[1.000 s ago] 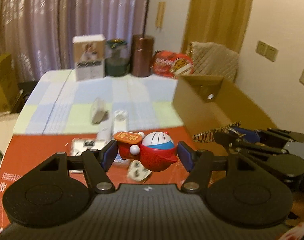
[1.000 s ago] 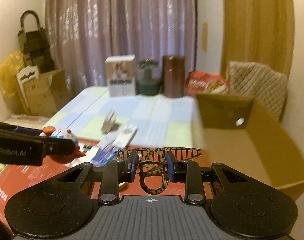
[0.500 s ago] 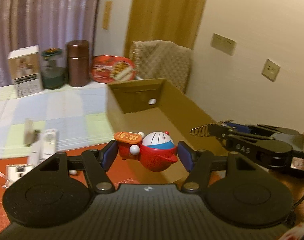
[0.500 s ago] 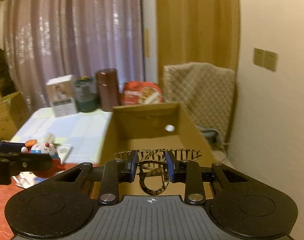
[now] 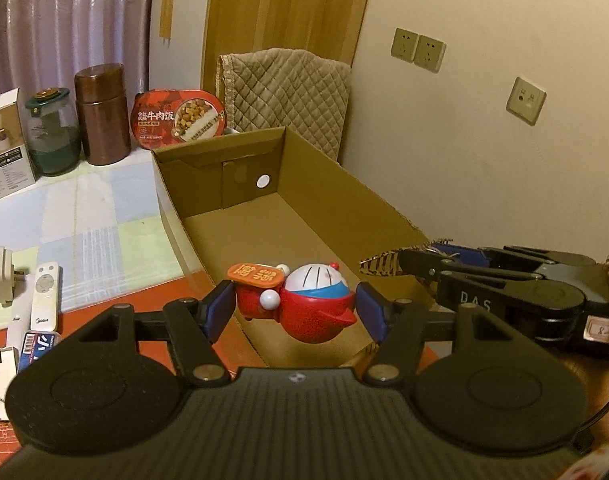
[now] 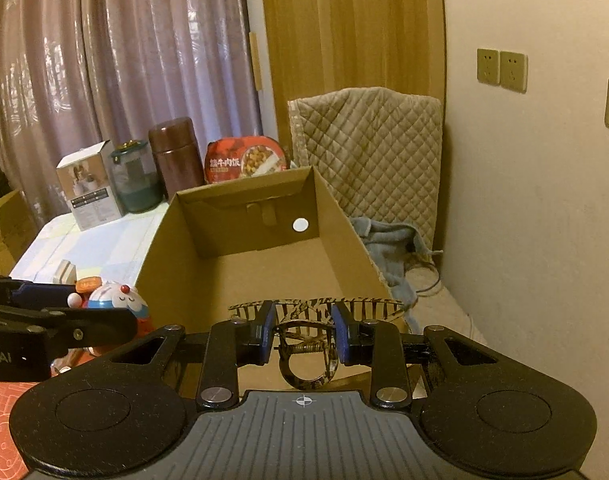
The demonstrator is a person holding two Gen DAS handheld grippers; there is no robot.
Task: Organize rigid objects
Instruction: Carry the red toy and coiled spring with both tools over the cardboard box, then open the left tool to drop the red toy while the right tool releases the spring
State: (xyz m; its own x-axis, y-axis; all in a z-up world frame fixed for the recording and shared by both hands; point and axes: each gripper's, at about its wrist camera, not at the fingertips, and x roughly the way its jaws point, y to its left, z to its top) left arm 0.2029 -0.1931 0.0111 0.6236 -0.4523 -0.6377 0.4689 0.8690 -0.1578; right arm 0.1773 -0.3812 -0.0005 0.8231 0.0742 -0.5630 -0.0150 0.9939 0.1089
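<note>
My left gripper [image 5: 294, 306] is shut on a red and white cartoon cat figurine [image 5: 308, 304] and holds it above the near end of the open cardboard box [image 5: 384, 216]. My right gripper [image 6: 304, 334] is shut on a tortoiseshell hair claw clip [image 6: 308, 360] and holds it over the near edge of the same box [image 6: 160, 240]. The box floor is bare. In the right wrist view the left gripper [image 6: 124, 318] with the figurine [image 6: 118, 300] is at the left. In the left wrist view the right gripper [image 5: 436, 264] and clip tip [image 5: 380, 260] are at the right.
On the checked tablecloth [image 5: 96, 216] lie a white remote [image 5: 44, 296], a white plug [image 5: 2, 280] and small packets [image 5: 36, 346]. At the back stand a white carton [image 5: 4, 144], a green jar [image 5: 52, 132], a brown canister [image 5: 102, 114] and a red food tray [image 5: 178, 118]. A quilted chair [image 5: 288, 88] and wall are behind the box.
Both grippers have swung to the right from the table items to the cardboard box, each still holding its object. The box now fills the middle of both views.
</note>
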